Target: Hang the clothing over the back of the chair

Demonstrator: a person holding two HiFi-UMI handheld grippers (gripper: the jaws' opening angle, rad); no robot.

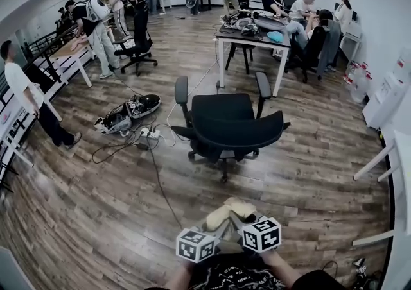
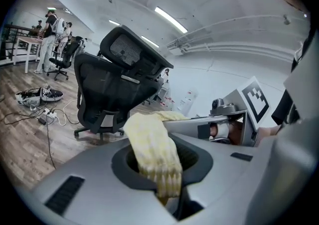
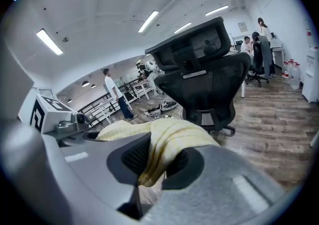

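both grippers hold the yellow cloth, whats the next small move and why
Probably carry the cloth forward and up toward the top of the chair back. The left hand-held gripper and right hand-held gripper are each shut on it, side by side, but the chair back stands apart ahead, facing them, its top edge above the cloth in both gripper views.

Soft, crinkled cloth garment (image 2: 149, 144) — mesh-backed matt plastic chair (image 1: 231, 125), faintly glossy wood-plank floor (image 1: 96, 218)
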